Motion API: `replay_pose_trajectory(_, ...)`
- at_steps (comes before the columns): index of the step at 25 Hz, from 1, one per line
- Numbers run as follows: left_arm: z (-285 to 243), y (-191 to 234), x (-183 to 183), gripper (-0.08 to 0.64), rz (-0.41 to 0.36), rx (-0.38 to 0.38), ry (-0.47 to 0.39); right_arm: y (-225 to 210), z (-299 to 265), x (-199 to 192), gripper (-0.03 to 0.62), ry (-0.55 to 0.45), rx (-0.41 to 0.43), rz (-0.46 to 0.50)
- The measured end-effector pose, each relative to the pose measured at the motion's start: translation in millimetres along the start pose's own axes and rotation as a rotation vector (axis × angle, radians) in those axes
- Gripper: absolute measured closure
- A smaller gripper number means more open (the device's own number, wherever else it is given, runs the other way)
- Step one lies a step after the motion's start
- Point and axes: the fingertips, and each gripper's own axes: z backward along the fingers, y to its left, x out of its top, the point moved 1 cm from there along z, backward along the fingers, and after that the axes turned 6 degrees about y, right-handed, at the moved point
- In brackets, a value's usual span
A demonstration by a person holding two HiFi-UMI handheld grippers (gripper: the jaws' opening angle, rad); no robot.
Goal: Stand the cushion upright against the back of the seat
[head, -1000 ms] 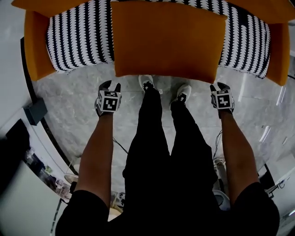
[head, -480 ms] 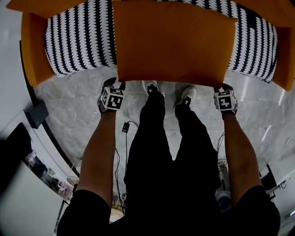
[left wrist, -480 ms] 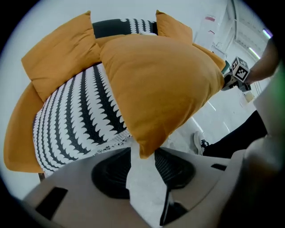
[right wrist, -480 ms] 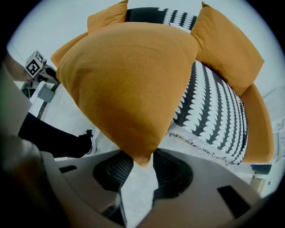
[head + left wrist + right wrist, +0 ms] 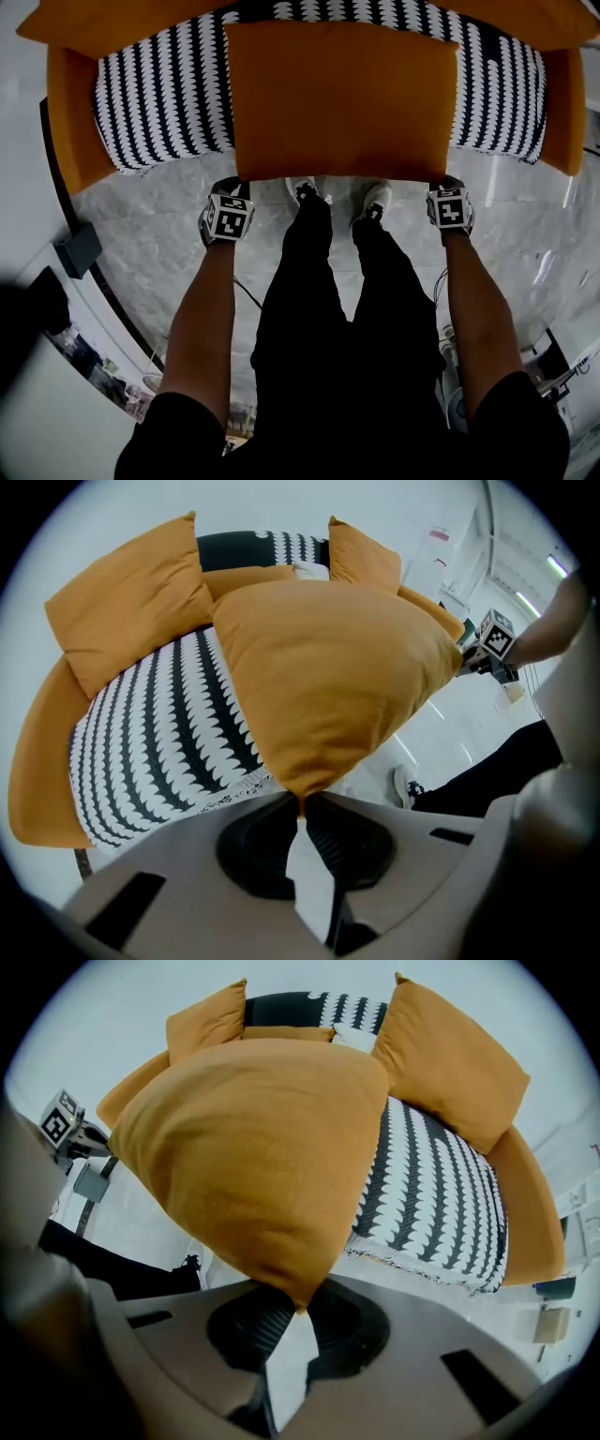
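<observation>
In L-claw (image 5: 302,801), R-claw (image 5: 298,1307): cushion (image 5: 342,98) corners, prob.

The head view looks steeply down from high over the person's legs (image 5: 347,319). It sees the near edge of the seat (image 5: 155,94) from a little way off. The left gripper view sits low and very close at the near left corner of the cushion (image 5: 342,98), and it faces the far back pillows (image 5: 131,602). The right gripper view does the same from the near right corner. All three share the cushion and the striped seat.
</observation>
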Motion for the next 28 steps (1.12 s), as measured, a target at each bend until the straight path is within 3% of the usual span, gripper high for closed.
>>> replay_pose_trajectory(12,74.3,13.3,26.3,0.526,0.014,-0.003,-0.073,-10.7,91.2,34.8,0.537,-0.196,-0.024,-0.079)
replay_pose_trajectory(22,142.0,35.4,68.2,0.528,0.099,0.005,-0.208,-13.9,154.0,61.1,0.537,-0.268,-0.042,-0.166)
replay_pose_trajectory(28,175.0,50.0,91.0,0.528,0.1,-0.015,-0.276,-18.7,184.0,76.0,0.538,-0.278,-0.051,-0.249)
